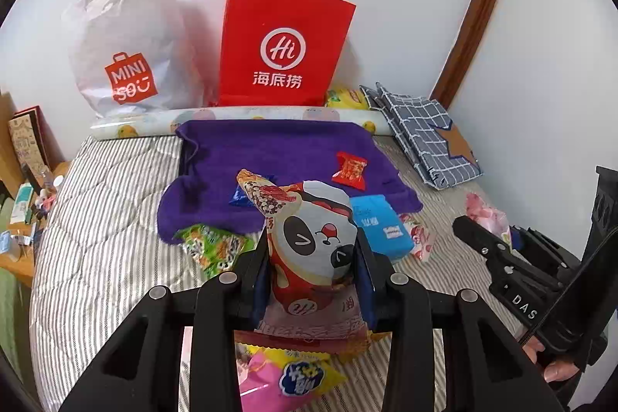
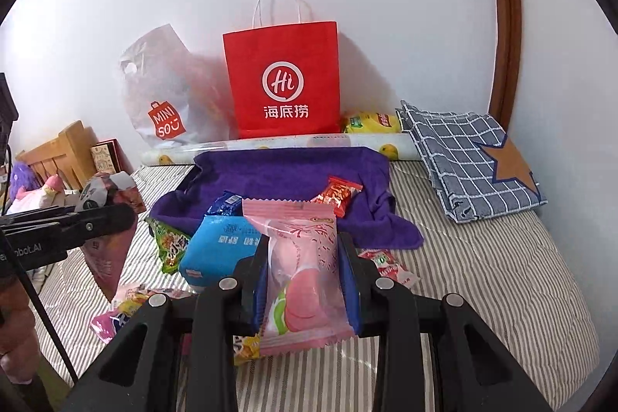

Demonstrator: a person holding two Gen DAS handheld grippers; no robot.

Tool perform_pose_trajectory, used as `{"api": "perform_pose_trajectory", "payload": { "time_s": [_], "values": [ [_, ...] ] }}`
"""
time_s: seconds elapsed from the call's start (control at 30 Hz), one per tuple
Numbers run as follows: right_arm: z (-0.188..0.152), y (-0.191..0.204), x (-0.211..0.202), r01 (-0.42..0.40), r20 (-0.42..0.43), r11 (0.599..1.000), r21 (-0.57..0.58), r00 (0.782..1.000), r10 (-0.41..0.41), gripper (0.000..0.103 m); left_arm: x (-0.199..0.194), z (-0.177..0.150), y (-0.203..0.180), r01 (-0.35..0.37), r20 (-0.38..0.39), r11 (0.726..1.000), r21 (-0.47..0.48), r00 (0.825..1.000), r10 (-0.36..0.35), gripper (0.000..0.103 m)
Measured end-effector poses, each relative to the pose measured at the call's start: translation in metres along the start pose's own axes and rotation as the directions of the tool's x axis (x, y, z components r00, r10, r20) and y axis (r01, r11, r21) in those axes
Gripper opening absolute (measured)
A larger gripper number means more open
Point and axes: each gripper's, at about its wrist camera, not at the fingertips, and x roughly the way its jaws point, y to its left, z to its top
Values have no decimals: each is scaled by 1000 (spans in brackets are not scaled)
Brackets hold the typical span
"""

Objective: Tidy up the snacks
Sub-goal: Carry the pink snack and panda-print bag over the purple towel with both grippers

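Observation:
My left gripper (image 1: 312,250) is shut on a panda-print snack pack (image 1: 313,238) and holds it above the striped bed (image 1: 96,219). My right gripper (image 2: 303,265) is shut on a pink pastry pack (image 2: 303,269). On a purple towel (image 1: 270,157) lie a red candy pack (image 1: 349,170) and a dark blue pack (image 1: 239,197). A light blue pack (image 1: 380,226), a green pack (image 1: 212,248) and a pink-yellow pack (image 1: 293,373) lie on the bed. The right gripper shows at the right of the left wrist view (image 1: 483,238).
A red paper bag (image 1: 284,45) and a white Miniso plastic bag (image 1: 127,41) stand against the back wall. A rolled printed sheet (image 1: 239,120), a yellow pack (image 2: 370,122) and a folded checked cloth (image 1: 425,134) lie nearby. A wooden bedside shelf (image 1: 23,157) is at left.

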Motion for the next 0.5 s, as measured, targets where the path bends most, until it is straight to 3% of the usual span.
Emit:
{"api": "perform_pose_trajectory", "payload": {
  "time_s": [0.5],
  "values": [
    [24, -7, 22, 1, 21, 1000, -2, 1000, -1, 30, 25, 28, 6, 25, 27, 1000, -15, 999, -24, 37]
  ]
}}
